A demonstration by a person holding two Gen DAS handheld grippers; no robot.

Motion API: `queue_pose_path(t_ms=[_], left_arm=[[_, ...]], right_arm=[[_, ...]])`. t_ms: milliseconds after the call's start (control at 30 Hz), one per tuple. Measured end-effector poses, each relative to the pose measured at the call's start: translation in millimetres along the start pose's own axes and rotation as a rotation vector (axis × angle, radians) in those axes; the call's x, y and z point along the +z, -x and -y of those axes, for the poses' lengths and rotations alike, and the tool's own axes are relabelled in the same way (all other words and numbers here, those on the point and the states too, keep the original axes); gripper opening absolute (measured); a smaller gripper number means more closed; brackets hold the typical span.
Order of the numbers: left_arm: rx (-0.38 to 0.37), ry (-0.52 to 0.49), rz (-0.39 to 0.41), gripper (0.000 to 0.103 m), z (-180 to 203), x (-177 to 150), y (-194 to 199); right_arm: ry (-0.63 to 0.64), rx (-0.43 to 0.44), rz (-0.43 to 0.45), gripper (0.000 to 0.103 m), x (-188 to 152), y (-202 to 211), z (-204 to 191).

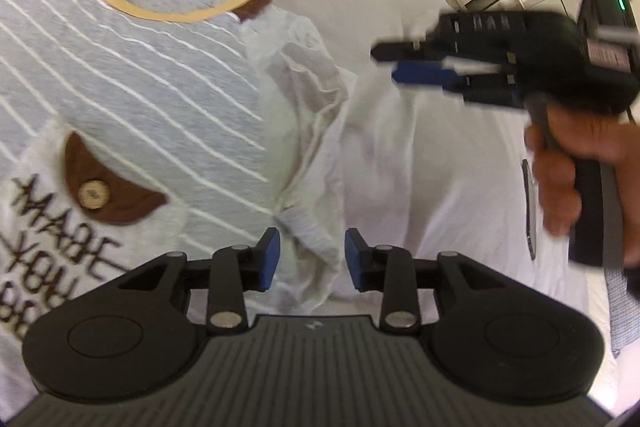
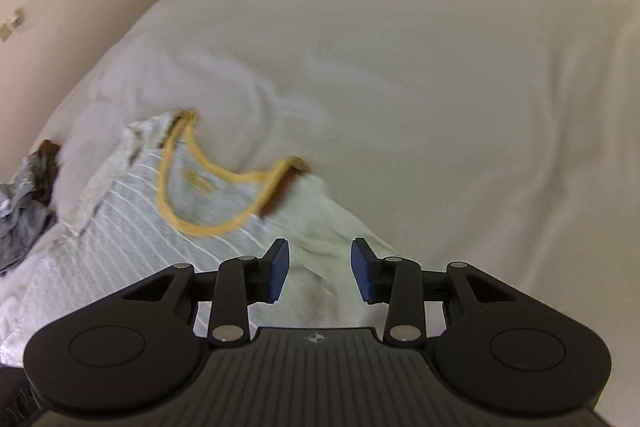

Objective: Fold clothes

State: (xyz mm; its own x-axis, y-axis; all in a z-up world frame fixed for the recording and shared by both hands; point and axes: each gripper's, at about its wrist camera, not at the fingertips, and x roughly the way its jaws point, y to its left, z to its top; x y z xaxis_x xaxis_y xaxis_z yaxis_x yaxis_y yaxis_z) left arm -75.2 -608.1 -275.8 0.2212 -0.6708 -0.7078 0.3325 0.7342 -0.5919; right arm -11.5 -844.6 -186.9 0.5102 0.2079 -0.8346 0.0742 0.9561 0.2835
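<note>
A white-sheeted bed fills the room's foreground, beige wall panels behind it. A grey striped T-shirt with a yellow neckband (brown pocket flap, one button) lies flat toward the bed's left edge, its white sleeve folded in along the body. The left gripper hangs over that sleeve, jaws parted, pinching nothing. The right gripper, held in a hand, hovers nearby, likewise spread and empty.

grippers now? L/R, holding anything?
Left gripper: open, holding nothing; striped shirt's white sleeve lies below the pads.
Right gripper: open, empty, above the shirt.
</note>
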Motion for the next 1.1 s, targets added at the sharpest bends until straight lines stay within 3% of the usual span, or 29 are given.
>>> queue_pose_path(t_ms=[67, 167, 333, 433, 533, 700, 933, 1000, 1100], left_arm=[[0.037, 0.004, -0.039, 0.029, 3, 3, -11], [0.063, -0.009, -0.014, 0.004, 6, 3, -6], [0.066, 0.008, 0.121, 0.003, 6, -8, 36], [0.082, 0.086, 0.13, 0.003, -6, -22, 44], [0.1, 0.152, 0.118, 0.003, -17, -33, 42], [0.112, 0.24, 0.115, 0.003, -30, -37, 38], [0.091, 0.241, 0.132, 0.005, -34, -41, 41], [0.078, 0.248, 0.14, 0.017, -35, -38, 35], [0.076, 0.274, 0.13, 0.018, -38, -34, 28]], right_arm=[[-0.018, -0.021, -0.016, 0.038, -9, 2, 8], [-0.025, -0.044, -0.028, 0.038, -21, 2, 12], [-0.009, -0.035, -0.029, 0.038, -25, 2, 13], [0.025, -0.022, -0.02, 0.038, -21, -2, 7], [0.146, -0.023, -0.028, 0.038, -12, -14, -6], [0.453, -0.033, -0.072, 0.038, 0, -40, -37], [0.762, -0.036, -0.122, 0.037, 0, -69, -62], [0.845, -0.045, -0.122, 0.036, -1, -74, -68], [0.935, -0.043, -0.136, 0.035, -3, -86, -75]])
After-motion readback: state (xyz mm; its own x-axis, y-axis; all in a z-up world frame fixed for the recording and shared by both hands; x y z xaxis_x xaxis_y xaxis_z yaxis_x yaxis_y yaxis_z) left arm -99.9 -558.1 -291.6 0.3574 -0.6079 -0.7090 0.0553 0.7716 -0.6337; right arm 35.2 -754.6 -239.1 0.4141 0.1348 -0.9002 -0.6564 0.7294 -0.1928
